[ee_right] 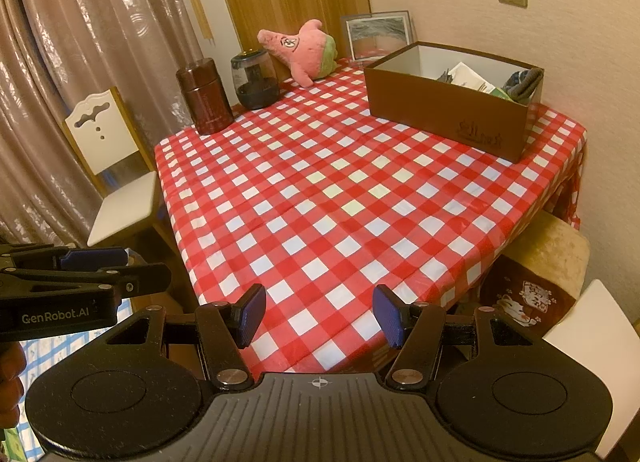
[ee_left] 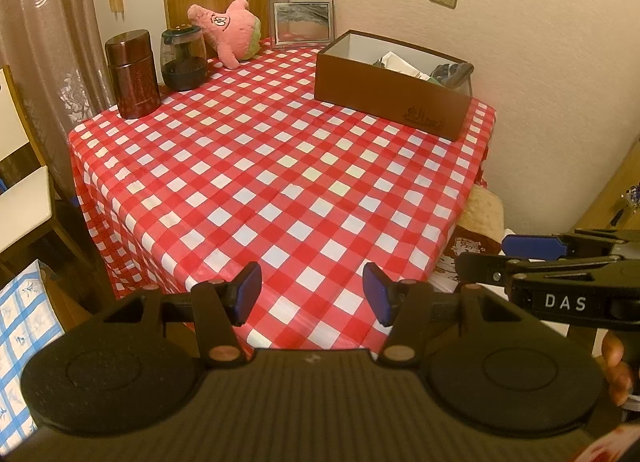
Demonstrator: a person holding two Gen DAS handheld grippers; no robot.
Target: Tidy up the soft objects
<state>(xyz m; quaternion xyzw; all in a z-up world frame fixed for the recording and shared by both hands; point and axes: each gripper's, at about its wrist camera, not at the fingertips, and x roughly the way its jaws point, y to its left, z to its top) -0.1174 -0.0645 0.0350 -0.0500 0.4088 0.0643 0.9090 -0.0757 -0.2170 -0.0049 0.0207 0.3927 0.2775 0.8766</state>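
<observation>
The plush (ee_left: pixel 226 32), a pink star-shaped toy, is seen at the far side of the table (ee_left: pixel 280 166), well apart from both tools and ahead of them, a little to the left. It is leaned against the wooden panel behind it, its long axis tilted, one arm hanging toward the table. Just left of it a dark jar (ee_left: pixel 184 58) and a brown canister (ee_left: pixel 132 74) are set; to its right an open box (ee_left: pixel 392 82) with papers and a dark cloth inside is placed, nearer the right tool (ee_right: pixel 320 314). The left tool (ee_left: pixel 312 292) is judged slightly nearer the plush. Both tools are held apart with nothing between the jaws, above the near table corner. The checked cloth between is bare, so a straight reach appears unobstructed. Chairs and a curtain are seen at the left.
</observation>
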